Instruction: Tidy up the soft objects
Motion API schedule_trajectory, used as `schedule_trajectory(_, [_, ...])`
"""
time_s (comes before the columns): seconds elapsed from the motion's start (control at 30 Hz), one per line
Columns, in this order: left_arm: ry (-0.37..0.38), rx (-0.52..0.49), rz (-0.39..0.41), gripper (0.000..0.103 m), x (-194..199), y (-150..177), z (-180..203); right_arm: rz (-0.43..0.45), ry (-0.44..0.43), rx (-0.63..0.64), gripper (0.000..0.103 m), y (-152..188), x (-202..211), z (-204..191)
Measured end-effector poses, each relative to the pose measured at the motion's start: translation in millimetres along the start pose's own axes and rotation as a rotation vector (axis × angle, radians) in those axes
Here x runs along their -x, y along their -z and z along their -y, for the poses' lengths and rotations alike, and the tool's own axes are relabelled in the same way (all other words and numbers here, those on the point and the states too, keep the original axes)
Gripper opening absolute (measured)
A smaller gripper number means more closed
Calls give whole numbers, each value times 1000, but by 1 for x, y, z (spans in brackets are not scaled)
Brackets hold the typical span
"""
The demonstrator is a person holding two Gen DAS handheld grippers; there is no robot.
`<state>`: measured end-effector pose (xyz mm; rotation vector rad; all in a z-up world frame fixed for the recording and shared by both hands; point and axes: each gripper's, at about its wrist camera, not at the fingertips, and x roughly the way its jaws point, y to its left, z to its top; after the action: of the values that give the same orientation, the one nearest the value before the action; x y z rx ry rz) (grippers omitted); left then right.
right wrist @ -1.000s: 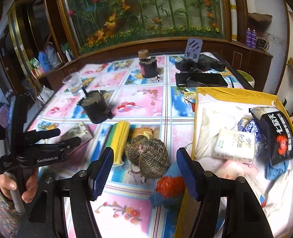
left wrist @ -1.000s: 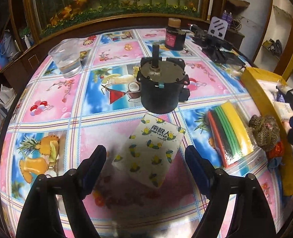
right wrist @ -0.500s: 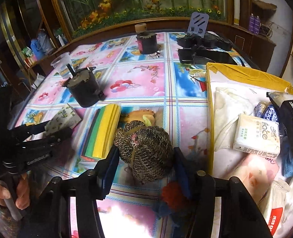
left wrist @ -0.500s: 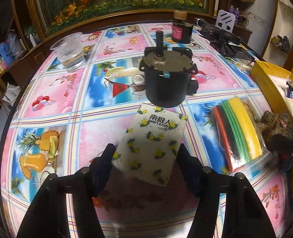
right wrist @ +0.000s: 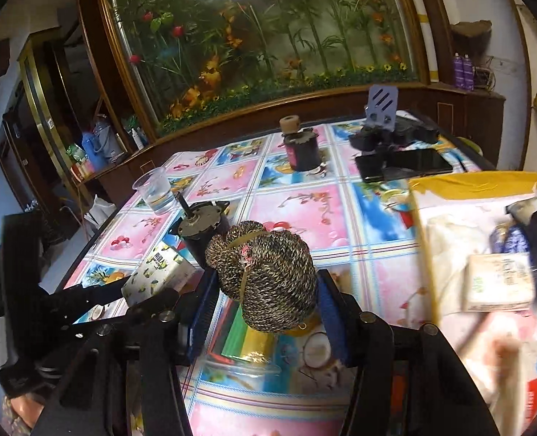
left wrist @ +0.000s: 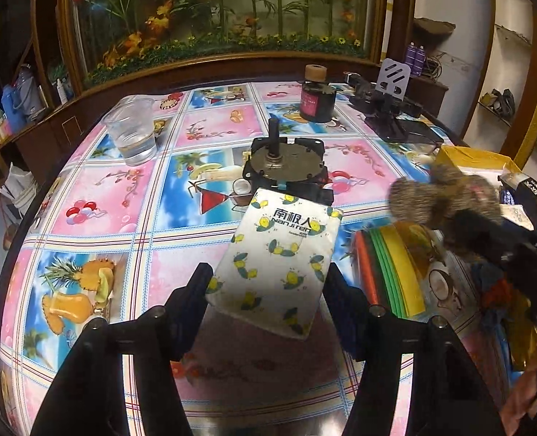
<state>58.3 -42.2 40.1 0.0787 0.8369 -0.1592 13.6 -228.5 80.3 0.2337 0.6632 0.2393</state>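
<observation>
Tissue pack (left wrist: pixel 283 265): pinched between my left fingers (left wrist: pixel 201 283), lifted above the counter (left wrist: pixel 130 196) | knitted ball (right wrist: pixel 265 276): squeezed between my right fingers (right wrist: pixel 328 309), above the colored sponges (right wrist: pixel 246 341) | yellow box (right wrist: pixel 479 185) just beside, to the right | black motor (left wrist: pixel 286 170) behind the pack

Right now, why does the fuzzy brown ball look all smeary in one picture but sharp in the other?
Left wrist view: the knitted bundle is motion-blurred, crossing the frame in the right claw. Right wrist view: it looks sharp, but the yellow box beside it smears, and a lamp glares on the glass at the top.
</observation>
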Motion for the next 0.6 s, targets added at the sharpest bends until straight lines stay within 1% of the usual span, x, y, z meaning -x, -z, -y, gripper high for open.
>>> schedule_trajectory(0.07, [-6, -10, 1, 61, -1, 0, 4, -13, -28, -5, 58, 0, -6, 4])
schedule_trajectory(0.17, [-9, -13, 10, 61, -1, 0, 9, 4, -14, -8, 58, -1, -5, 11])
schedule_trajectory(0.23, [-20, -26, 25, 61, 1, 0, 13, 2, -36, -28, 58, -1, -5, 15])
schedule_trajectory(0.4, [-32, -32, 37, 61, 2, 0, 19, 3, -51, 0, 58, 0, -2, 8])
schedule_trajectory(0.6, [-58, -41, 57, 61, 5, 1, 21, 10, -55, 1, 58, 2, 1, 7])
